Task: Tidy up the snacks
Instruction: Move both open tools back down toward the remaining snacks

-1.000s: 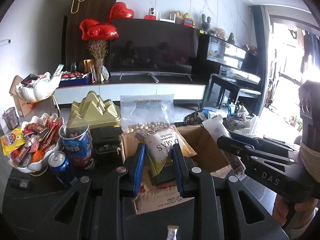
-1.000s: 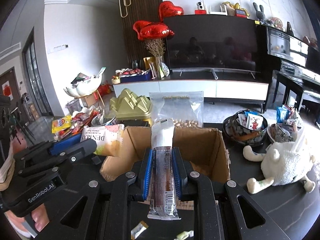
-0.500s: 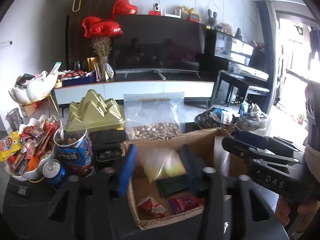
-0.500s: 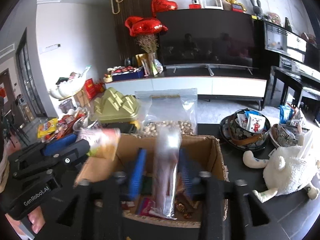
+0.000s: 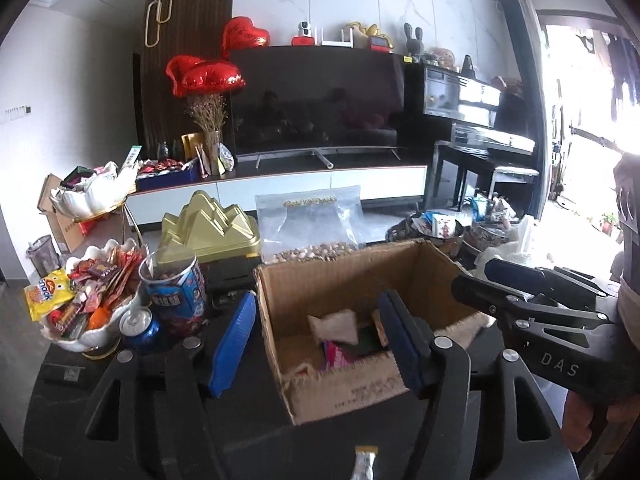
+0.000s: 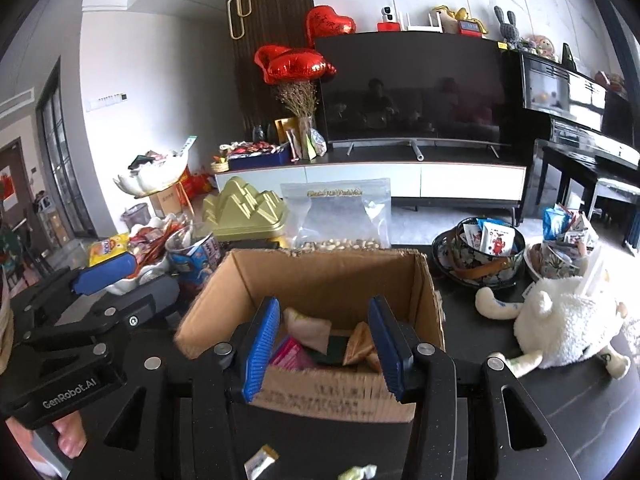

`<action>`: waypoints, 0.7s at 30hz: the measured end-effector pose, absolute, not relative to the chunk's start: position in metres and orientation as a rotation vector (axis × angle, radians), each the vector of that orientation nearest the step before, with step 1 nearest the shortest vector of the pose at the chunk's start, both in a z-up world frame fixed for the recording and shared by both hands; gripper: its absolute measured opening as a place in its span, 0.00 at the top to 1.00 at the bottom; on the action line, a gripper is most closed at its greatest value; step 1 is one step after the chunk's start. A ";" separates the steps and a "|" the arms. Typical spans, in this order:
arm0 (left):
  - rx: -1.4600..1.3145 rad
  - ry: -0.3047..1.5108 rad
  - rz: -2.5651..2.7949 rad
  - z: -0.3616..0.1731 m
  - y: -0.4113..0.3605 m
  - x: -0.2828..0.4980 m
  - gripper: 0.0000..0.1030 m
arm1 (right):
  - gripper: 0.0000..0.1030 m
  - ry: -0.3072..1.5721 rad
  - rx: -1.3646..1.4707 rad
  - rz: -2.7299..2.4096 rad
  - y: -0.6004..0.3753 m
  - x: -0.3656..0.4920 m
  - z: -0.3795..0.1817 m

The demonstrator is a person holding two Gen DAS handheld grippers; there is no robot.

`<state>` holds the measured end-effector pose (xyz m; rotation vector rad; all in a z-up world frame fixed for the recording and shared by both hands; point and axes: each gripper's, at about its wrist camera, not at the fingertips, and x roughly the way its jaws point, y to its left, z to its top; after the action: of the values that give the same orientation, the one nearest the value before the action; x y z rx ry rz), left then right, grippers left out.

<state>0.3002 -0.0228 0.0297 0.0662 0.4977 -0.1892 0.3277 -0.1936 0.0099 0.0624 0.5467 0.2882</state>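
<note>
loose wrappers: a small sachet (image 5: 365,462) lies on the dark table (image 6: 560,392) at the near edge of the left view; two more wrapped sweets (image 6: 260,458) show in the right view, all outside the box, not yet sorted.
left gripper: (image 5: 316,344) jaws have just been opening and now stand well apart, nothing between the blue pads; a second ago they clamped a white snack pouch.
right gripper: (image 6: 322,344) jaws have also just been opening and now sit partly open and empty; a second ago they pinched a long clear bar wrapper.
cardboard box: (image 5: 352,276) directly ahead of both grippers, top open, on the table.
dropped snacks: white pouch (image 5: 334,326) now lies inside the box on top of other packets (the long bar I can't pick out for sure in there).
meaning: both drops look done; this pair is sorted, and both tools are free for the next pick.
left of box: blue snack tub (image 5: 174,288), soda can (image 5: 138,326), white shell bowl (image 5: 100,332) heaped with packets.
right of box: patterned bowl (image 6: 480,254) of sachets, plush sheep (image 6: 568,320).
behind box: clear zip bag of nuts (image 5: 312,228), gold tin (image 5: 212,228).
next: probably the loose wrappers near the table edge.
</note>
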 end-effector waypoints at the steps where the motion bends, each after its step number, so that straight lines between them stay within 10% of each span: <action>1: 0.068 0.497 -0.190 0.031 -0.023 0.294 0.37 | 0.54 0.543 0.062 0.285 -0.194 0.323 0.011; 21: 0.067 0.509 -0.208 0.009 -0.025 0.234 0.28 | 0.54 0.535 0.091 0.245 -0.204 0.255 -0.008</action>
<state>0.2341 -0.0250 0.0087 0.0665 0.5088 -0.2075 0.2546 -0.2042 -0.0078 0.0911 0.5346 0.2452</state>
